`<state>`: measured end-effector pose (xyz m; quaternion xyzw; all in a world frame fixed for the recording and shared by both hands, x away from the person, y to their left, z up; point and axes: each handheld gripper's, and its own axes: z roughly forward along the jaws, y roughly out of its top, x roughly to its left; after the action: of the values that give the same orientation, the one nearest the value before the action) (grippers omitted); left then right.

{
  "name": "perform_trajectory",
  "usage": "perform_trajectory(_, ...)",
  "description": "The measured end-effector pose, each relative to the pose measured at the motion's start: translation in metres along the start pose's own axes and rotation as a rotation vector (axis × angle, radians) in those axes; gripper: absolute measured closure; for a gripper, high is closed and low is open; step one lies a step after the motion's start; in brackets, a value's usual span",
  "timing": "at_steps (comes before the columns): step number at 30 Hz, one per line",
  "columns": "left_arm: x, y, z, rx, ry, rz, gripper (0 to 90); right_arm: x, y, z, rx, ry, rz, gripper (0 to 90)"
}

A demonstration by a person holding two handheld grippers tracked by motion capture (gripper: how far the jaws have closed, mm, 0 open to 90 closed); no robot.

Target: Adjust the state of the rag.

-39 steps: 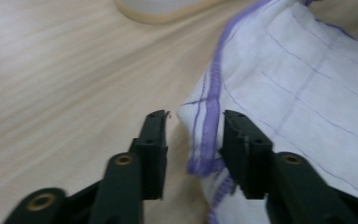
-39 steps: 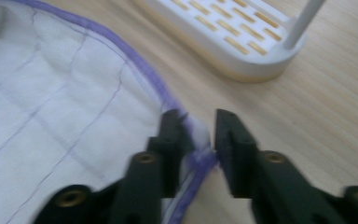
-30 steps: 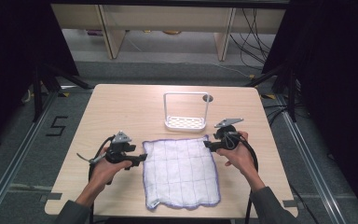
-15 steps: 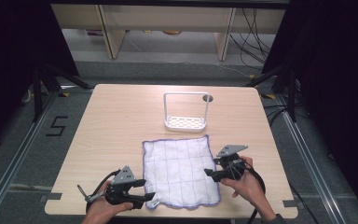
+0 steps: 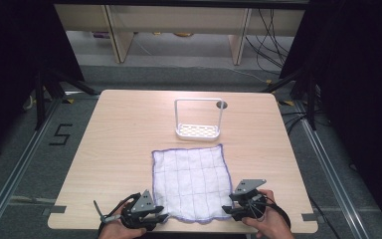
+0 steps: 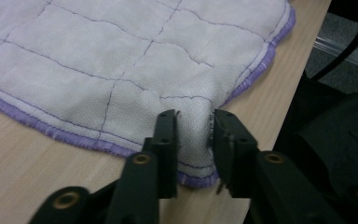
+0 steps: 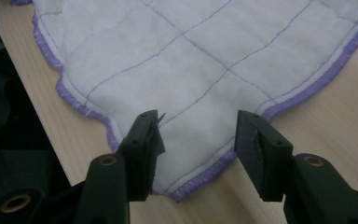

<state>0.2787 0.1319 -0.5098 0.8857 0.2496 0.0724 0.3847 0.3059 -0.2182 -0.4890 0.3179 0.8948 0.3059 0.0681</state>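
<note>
Moved: both grippers slid back from the cloth's far corners to its near ones
Left gripper (image 6: 193,140): jaws just been closing, now pinching a raised fold of the cloth (image 5: 191,181) corner
Right gripper (image 7: 198,140): jaws closing too, half open, straddling the other near corner, pads not touching
Cloth: white quilted square, purple stitched edge, flat on the wooden tabletop (image 5: 124,134)
Rack (image 5: 198,119): white wire-frame holder beyond the jaws, perforated base, nothing in it

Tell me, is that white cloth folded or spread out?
Spread out: the white cloth lies flat in one layer on the table, all four purple edges showing.
</note>
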Motion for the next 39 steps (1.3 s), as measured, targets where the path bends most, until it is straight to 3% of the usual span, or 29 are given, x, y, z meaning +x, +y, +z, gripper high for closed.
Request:
perform_trajectory(2, 0.002, 0.0, -0.001, 0.019, 0.008, 0.046, 77.8, 0.0, 0.0, 0.003, 0.016, 0.003, -0.041, 57.4)
perform_trajectory(6, 0.009, 0.0, -0.005, 0.037, 0.007, 0.087, 84.6, 0.002, -0.005, 0.004, 0.034, -0.011, -0.066, 76.4)
perform_trajectory(7, 0.009, 0.0, -0.005, 0.03, -0.003, 0.069, 84.7, 0.0, -0.005, 0.003, 0.034, -0.01, -0.107, 81.8)
perform_trajectory(9, 0.013, 0.0, -0.006, 0.029, 0.009, 0.082, 84.8, 0.002, -0.008, -0.001, 0.062, -0.006, -0.105, 85.1)
perform_trajectory(10, 0.014, 0.0, -0.007, 0.032, 0.01, 0.072, 84.8, 0.005, -0.009, -0.003, 0.064, -0.014, -0.091, 85.7)
perform_trajectory(12, 0.017, 0.0, -0.007, 0.028, 0.022, 0.058, 84.8, 0.007, -0.012, -0.005, 0.056, 0.016, -0.111, 86.4)
perform_trajectory(13, 0.019, 0.0, -0.007, 0.034, 0.02, 0.08, 84.8, 0.01, -0.013, -0.005, 0.058, 0.017, -0.123, 86.7)
perform_trajectory(15, 0.02, -0.001, -0.005, 0.032, 0.022, 0.051, 84.2, 0.016, -0.012, -0.006, 0.081, 0.03, -0.142, 86.8)
perform_trajectory(18, 0.022, -0.001, -0.007, 0.03, -0.009, 0.032, 78.6, 0.021, -0.01, -0.006, 0.085, 0.033, -0.155, 82.4)
perform_trajectory(20, 0.021, -0.002, -0.01, 0.018, -0.027, 0.025, 73.5, 0.02, -0.008, -0.007, 0.064, 0.022, -0.128, 76.6)
perform_trajectory(21, 0.02, -0.001, -0.01, 0.0, -0.038, 0.001, 69.9, 0.018, -0.007, -0.009, 0.049, 0.011, -0.117, 71.8)
perform_trajectory(22, 0.02, 0.0, -0.011, -0.005, -0.051, -0.011, 65.4, 0.015, -0.006, -0.011, 0.036, -0.01, -0.082, 66.6)
perform_trajectory(24, 0.022, 0.004, -0.015, -0.041, -0.046, -0.061, 50.0, 0.005, -0.001, -0.015, -0.007, -0.019, -0.059, 55.9)
perform_trajectory(27, 0.039, 0.016, -0.023, -0.104, -0.001, -0.117, 37.9, -0.015, 0.008, -0.015, -0.097, -0.046, -0.021, 47.1)
perform_trajectory(29, 0.057, 0.025, -0.025, -0.108, 0.049, -0.12, 34.9, -0.035, 0.02, -0.013, -0.139, -0.088, 0.049, 43.4)
perform_trajectory(30, 0.066, 0.029, -0.023, -0.12, 0.087, -0.139, 35.0, -0.044, 0.023, -0.012, -0.15, -0.107, 0.038, 43.6)
perform_trajectory(31, 0.084, 0.032, -0.021, -0.08, 0.143, -0.116, 35.1, -0.054, 0.029, -0.01, -0.164, -0.122, 0.047, 43.4)
perform_trajectory(33, 0.101, 0.034, -0.016, -0.08, 0.159, -0.162, 35.0, -0.071, 0.041, -0.005, -0.167, -0.134, 0.102, 43.0)
perform_trajectory(36, 0.13, 0.039, -0.005, -0.094, 0.204, -0.231, 34.2, -0.089, 0.053, 0.003, -0.172, -0.165, 0.118, 42.9)
perform_trajectory(38, 0.14, 0.041, -0.001, -0.089, 0.239, -0.237, 32.4, -0.102, 0.063, 0.011, -0.169, -0.166, 0.129, 42.9)
perform_trajectory(39, 0.145, 0.042, 0.003, -0.102, 0.253, -0.262, 32.0, -0.105, 0.065, 0.013, -0.166, -0.167, 0.14, 43.0)
